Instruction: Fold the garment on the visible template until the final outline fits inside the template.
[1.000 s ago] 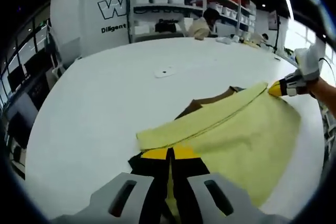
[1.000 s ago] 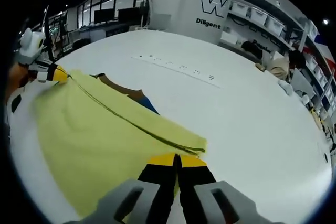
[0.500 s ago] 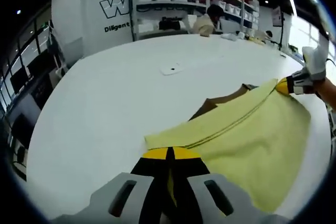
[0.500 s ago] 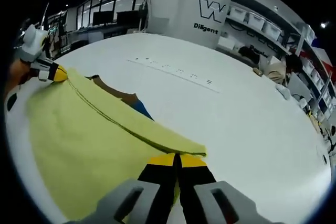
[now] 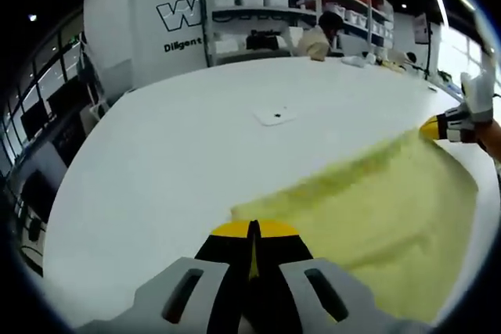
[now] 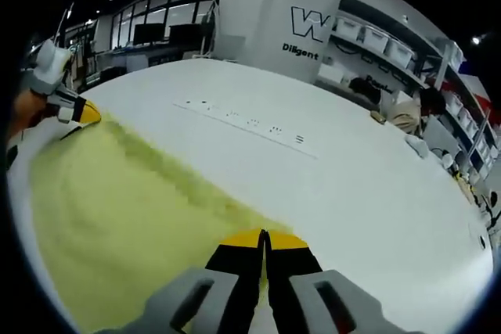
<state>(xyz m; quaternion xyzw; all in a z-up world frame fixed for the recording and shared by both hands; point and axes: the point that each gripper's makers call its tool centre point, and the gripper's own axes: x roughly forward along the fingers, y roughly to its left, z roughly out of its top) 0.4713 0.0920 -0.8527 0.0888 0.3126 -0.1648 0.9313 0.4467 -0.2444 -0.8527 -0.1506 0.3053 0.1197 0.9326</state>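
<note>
Both the left gripper (image 5: 252, 232) and right gripper (image 6: 263, 237) have their jaws clamped on the yellow garment (image 5: 376, 201), stretched over the white tabletop (image 5: 180, 138).

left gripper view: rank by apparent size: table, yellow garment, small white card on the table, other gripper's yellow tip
1. table
2. yellow garment
3. and 4. small white card and right gripper yellow tip: look alike, not ranked.

The garment is nearer the camera, which inflates it.

One yellow garment (image 5: 376, 209), two grippers — left gripper (image 5: 252, 232), right gripper (image 6: 263, 238) — one white table (image 5: 180, 138).
</note>
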